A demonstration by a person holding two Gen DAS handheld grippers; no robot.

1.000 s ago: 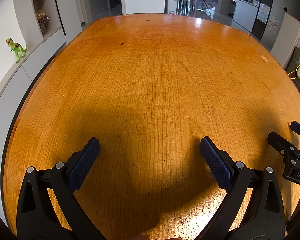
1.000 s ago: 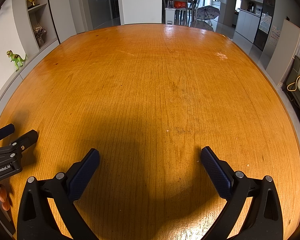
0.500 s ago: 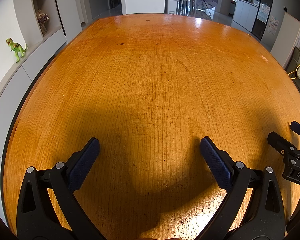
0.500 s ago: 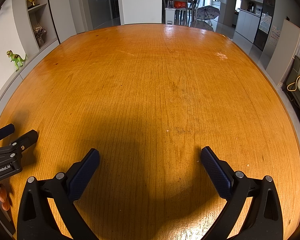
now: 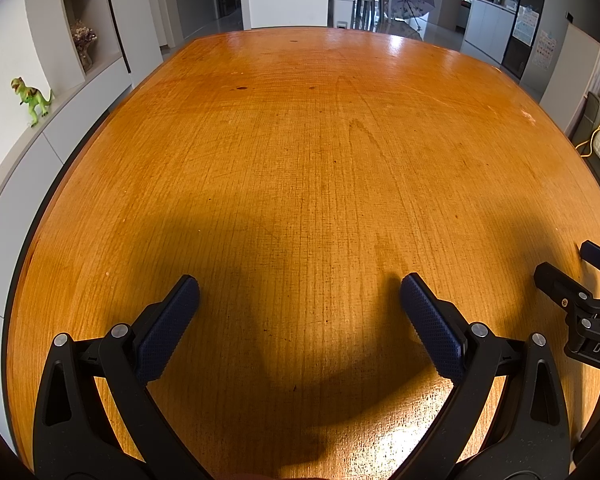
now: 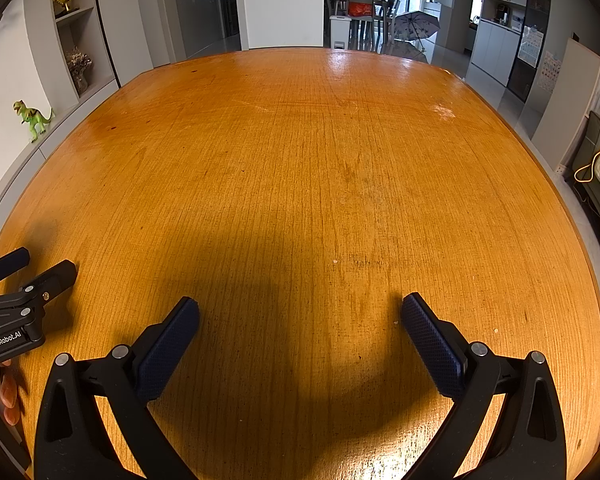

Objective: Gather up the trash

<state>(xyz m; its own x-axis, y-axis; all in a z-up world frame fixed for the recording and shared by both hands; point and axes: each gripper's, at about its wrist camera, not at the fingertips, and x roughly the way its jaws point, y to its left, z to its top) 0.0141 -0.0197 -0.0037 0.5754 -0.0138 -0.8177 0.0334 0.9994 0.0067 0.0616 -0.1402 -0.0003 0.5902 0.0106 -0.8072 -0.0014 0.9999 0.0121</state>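
No trash shows in either view. A bare orange wooden table point(image 5: 300, 160) fills both views, and also the right wrist view point(image 6: 300, 160). My left gripper point(image 5: 300, 292) is open and empty, held low over the near part of the table. My right gripper point(image 6: 300, 312) is open and empty, beside it to the right. The right gripper's fingers point(image 5: 560, 284) show at the right edge of the left wrist view. The left gripper's fingers point(image 6: 52, 276) show at the left edge of the right wrist view.
A white shelf unit with a green toy dinosaur point(image 5: 30, 98) runs along the table's left side. A sofa with a yellow cable point(image 6: 592, 164) is to the right. Chairs and an umbrella point(image 6: 414, 24) stand beyond the far edge.
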